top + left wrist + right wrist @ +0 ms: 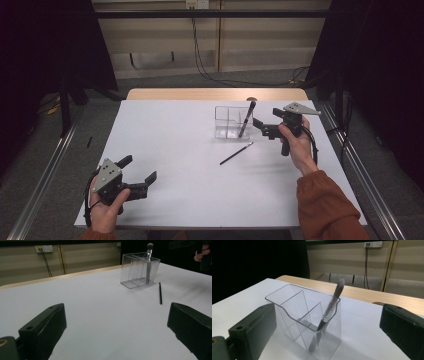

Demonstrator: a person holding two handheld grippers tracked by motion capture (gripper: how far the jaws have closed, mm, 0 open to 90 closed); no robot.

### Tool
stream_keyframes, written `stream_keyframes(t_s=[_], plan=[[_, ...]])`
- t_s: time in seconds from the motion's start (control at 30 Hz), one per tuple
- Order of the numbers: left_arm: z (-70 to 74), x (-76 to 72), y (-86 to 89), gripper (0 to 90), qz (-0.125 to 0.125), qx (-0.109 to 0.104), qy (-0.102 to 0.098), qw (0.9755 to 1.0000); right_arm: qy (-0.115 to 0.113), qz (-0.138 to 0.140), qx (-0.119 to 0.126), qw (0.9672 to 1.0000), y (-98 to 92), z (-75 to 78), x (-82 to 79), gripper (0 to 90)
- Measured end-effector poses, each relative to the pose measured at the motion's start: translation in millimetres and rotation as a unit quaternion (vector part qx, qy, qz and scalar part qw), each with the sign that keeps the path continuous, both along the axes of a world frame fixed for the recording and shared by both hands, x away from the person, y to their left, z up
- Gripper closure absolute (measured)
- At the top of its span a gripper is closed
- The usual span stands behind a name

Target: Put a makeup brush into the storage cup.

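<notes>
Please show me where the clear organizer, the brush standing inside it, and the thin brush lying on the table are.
clear organizer (287, 312), right gripper view, front wall.
standing brush (329, 310), right gripper view, metal collar.
thin brush (236, 153), high view, mid-handle.

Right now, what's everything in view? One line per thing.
clear organiser: 1, transparent plastic with three compartments, far right part of the table
makeup brush: 1, dark handle, silver ferrule, pale bristles, standing tilted in the organiser's end compartment
thin brush: 1, black, lying flat on the table just in front of the organiser
table: 1, white top with a wooden strip along the far edge
cables: several, black, on the floor beyond the table
wall socket: 1, white, on the back wall
left gripper: 1, black, jaws open and empty, near left of the table
right gripper: 1, black, jaws open and empty, beside the organiser
</notes>
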State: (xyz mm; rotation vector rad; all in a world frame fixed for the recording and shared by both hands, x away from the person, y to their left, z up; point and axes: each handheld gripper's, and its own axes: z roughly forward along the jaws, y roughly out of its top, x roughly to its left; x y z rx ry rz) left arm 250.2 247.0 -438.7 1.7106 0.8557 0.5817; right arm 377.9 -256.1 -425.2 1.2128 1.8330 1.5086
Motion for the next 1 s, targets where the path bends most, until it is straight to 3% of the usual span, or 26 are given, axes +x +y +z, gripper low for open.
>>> stream_keyframes(t_s=[0.67, 0.87, 1.0], plan=[[3.6, -5.2, -1.9, 2.3, -0.004, -0.003, -0.01, 0.9999, -0.014, -0.002, -0.015, 0.9998, -13.8, 2.0, -43.9, 0.5], [3.0, -5.0, -0.6, 2.3, -0.001, 0.0, -0.008, 1.0, -0.015, -0.004, -0.031, 0.9994, -17.4, 2.9, -63.1, 0.5], [3.3, -5.4, 0.4, 2.3, 0.001, -0.002, -0.009, 1.0, -0.015, -0.004, -0.027, 0.9995, -19.7, 1.1, -69.4, 0.6]])
